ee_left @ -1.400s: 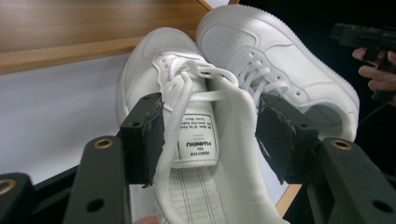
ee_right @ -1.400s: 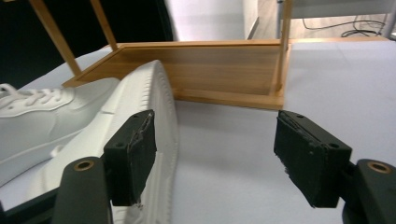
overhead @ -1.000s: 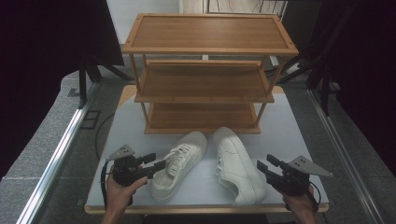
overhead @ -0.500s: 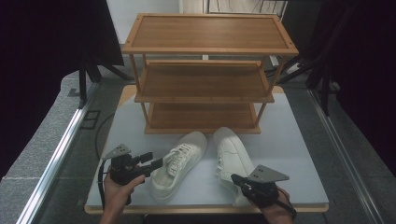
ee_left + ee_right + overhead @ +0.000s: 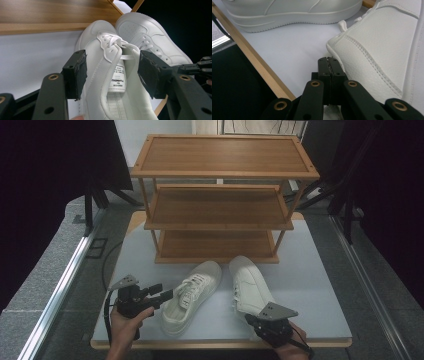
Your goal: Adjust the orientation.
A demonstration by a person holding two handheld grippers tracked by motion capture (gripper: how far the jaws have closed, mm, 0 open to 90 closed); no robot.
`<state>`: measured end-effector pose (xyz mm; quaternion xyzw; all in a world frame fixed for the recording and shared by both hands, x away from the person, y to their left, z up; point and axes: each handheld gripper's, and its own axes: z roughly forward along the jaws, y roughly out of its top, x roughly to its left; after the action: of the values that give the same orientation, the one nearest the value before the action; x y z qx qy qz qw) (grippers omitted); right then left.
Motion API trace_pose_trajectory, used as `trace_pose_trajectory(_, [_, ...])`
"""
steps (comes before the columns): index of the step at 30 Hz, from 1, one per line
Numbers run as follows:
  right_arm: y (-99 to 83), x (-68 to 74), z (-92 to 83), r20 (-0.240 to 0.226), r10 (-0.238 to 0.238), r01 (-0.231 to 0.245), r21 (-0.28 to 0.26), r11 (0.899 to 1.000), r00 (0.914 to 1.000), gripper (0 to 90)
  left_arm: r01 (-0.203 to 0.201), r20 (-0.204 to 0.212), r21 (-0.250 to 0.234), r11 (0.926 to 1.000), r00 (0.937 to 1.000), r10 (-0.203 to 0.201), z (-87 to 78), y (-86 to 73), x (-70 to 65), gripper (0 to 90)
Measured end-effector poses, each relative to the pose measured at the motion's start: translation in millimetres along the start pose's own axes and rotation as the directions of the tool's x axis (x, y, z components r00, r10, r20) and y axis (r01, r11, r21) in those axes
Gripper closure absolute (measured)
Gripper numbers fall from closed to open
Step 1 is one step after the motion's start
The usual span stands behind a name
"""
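Two white sneakers lie on the table in front of the shelf, toes toward it. My left gripper [image 5: 165,294] [image 5: 112,72] is open, its jaws standing either side of the left sneaker's [image 5: 192,297] [image 5: 110,57] collar and tongue. The pads [image 5: 76,72] do not squeeze the sneaker. My right gripper [image 5: 257,319] [image 5: 328,65] is shut, pads pressed together with nothing visible between them. Its tips sit right against the heel of the right sneaker [image 5: 250,287] [image 5: 382,50]. The left sneaker's sole [image 5: 294,12] shows beyond it.
A three-tier wooden shoe rack [image 5: 220,210] stands at the back of the white table [image 5: 310,285]. The table's wooden front edge [image 5: 254,67] runs just beside my right gripper. Dark floor and metal rails surround the table.
My right gripper moved left along the table's front edge to the right sneaker's heel, and its jaws went from open to shut. The left gripper stayed at the left sneaker.
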<state>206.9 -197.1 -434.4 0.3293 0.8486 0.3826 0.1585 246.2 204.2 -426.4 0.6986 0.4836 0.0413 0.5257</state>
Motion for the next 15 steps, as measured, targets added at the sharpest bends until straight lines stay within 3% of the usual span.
trace_pose_trajectory(9, [-3.3, -19.1, -12.0, -0.027, 0.07, -0.072, -0.058, 0.996, 0.9971, 89.9, 0.025, 0.005, -0.012, 0.9996, 0.9997, -0.025, -3.4, -1.4, 3.0, 40.7])
trace_pose_trajectory(15, [-6.9, -34.6, -22.3, -0.01, 0.122, -0.123, -0.108, 0.987, 0.9925, 90.0, 0.026, 0.006, -0.002, 0.9997, 0.9996, -0.026, -0.6, -2.6, 1.9, 40.7])
